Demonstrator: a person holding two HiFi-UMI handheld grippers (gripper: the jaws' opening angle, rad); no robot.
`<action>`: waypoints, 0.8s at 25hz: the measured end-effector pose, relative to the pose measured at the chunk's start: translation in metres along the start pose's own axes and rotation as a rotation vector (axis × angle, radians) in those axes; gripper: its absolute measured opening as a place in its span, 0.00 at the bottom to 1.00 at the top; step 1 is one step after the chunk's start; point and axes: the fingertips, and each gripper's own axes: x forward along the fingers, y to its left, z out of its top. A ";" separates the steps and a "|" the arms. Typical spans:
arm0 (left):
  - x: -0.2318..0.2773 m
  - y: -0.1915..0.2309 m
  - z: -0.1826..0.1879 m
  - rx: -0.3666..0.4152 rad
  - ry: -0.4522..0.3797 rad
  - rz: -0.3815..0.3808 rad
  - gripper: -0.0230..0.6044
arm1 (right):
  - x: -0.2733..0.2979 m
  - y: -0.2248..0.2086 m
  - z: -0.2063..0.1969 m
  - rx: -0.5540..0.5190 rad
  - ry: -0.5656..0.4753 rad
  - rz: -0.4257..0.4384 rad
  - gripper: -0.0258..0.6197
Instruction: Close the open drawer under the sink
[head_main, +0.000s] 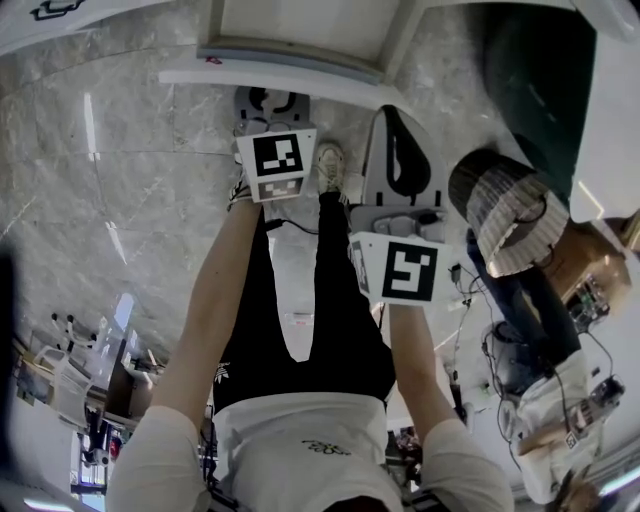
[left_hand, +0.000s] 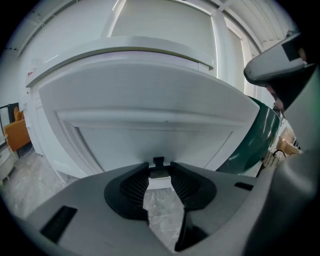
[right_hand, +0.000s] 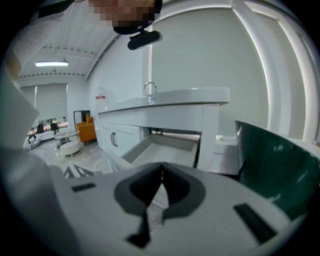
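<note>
1. Head view: the drawer (head_main: 210, 77) stands pulled out at the top of the picture. It is a white box with a pale, bare inside, and its long white front edge faces the person. The left gripper (head_main: 268, 95) reaches up to that front edge. The right gripper (head_main: 397, 115) sits just to its right, a little short of the drawer. Below is a grey marbled floor (head_main: 120, 180).

2. Left gripper view: the drawer (left_hand: 150, 95) front fills the picture, a plain white panel with a recessed frame and a rounded top lip. A small dark handle (left_hand: 158, 161) sits low at its middle. The left gripper (left_hand: 160, 171) has its ribbed jaws drawn in narrow, and their tips press on that handle from either side.

3. Right gripper view: the drawer (right_hand: 165, 147) juts out open under a white counter (right_hand: 170, 97) that carries a tap (right_hand: 149, 86). The right gripper (right_hand: 162, 167) has its jaws closed tip to tip with nothing between them. A dark green panel (right_hand: 270, 160) stands at the right.
</note>
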 end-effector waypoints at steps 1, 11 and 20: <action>0.000 0.000 0.001 0.001 0.003 -0.002 0.28 | 0.002 -0.003 0.001 -0.012 0.003 -0.006 0.09; -0.019 0.007 0.020 -0.005 -0.042 -0.025 0.28 | 0.000 -0.010 0.004 -0.038 0.011 -0.019 0.09; -0.025 -0.001 0.035 -0.015 -0.052 -0.021 0.28 | -0.017 -0.012 0.026 -0.018 -0.038 -0.018 0.09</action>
